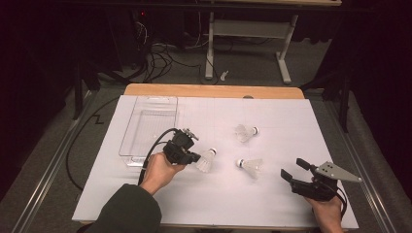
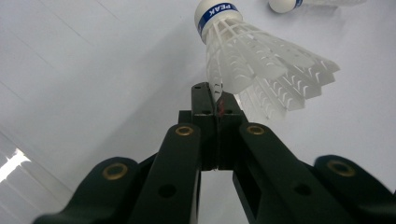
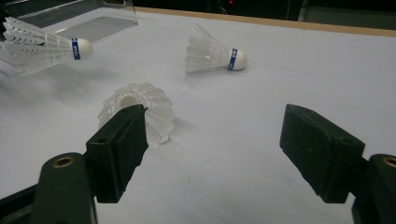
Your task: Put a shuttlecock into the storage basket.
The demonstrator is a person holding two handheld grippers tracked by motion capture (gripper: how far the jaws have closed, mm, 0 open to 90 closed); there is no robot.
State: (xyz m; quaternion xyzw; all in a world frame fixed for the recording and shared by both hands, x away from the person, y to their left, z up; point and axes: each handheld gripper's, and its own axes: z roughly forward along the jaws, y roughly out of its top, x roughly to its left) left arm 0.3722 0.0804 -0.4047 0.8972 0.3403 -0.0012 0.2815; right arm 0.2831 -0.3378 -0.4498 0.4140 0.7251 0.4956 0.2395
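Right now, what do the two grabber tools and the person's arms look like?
Both tools are black. The left gripper has a black cable looping from its back, brass-coloured rivets on its arms, and flat black fingers. The right gripper carries a grey three-cornered plate on top, and its fingers are chunky black blocks. The person's left arm wears a dark green sleeve.

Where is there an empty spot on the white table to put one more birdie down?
The near strip between the left gripper and right gripper is bare, as is the far right corner. It is crowded mid-table around the three shuttlecocks and by the clear tray.
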